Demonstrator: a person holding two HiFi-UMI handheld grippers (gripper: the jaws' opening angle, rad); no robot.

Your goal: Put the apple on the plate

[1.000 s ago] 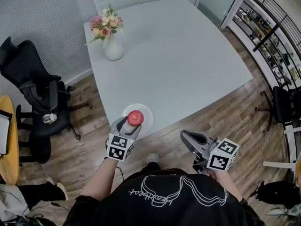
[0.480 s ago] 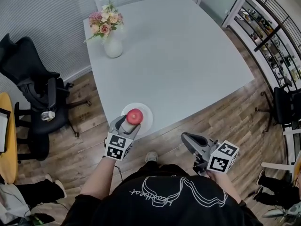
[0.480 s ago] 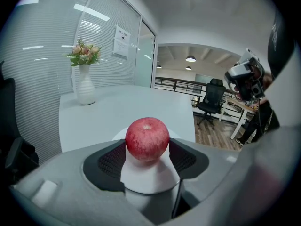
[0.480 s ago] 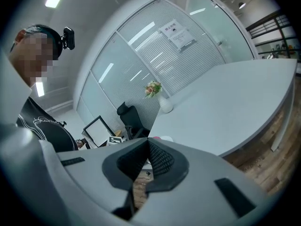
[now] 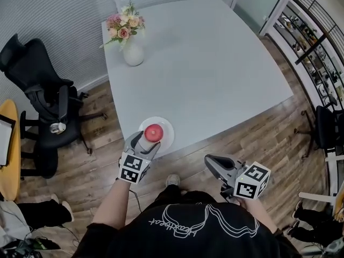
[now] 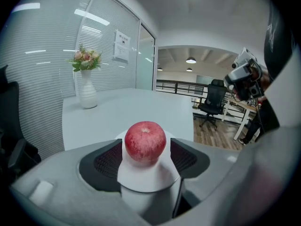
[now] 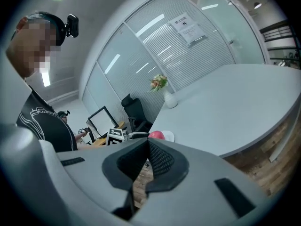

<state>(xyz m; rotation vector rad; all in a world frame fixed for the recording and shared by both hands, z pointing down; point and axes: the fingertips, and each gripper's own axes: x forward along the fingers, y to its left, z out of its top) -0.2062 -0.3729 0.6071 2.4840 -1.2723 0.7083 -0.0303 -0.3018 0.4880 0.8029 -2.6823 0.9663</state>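
A red apple [image 5: 153, 133] rests on a small white plate [image 5: 165, 127] near the front edge of the pale table [image 5: 204, 63]. My left gripper [image 5: 145, 141] reaches the plate from the near side. In the left gripper view it [image 6: 146, 149] is open, with a dark pad on each side of the apple [image 6: 145, 141] and a thin gap between. My right gripper [image 5: 210, 159] hangs off the table above the wooden floor, shut with nothing in it. The right gripper view shows its pads [image 7: 157, 160] meeting, with the apple [image 7: 156, 135] and plate [image 7: 169, 136] far behind.
A white vase of flowers [image 5: 132, 51] stands at the table's far left corner. A black office chair [image 5: 43, 101] sits left of the table, beside a round wooden table [image 5: 8, 160]. Shelving [image 5: 317, 42] lines the right wall.
The apple stays on the plate with my left gripper beside it. The right gripper has sunk a little toward the person. The head view has shifted slightly.
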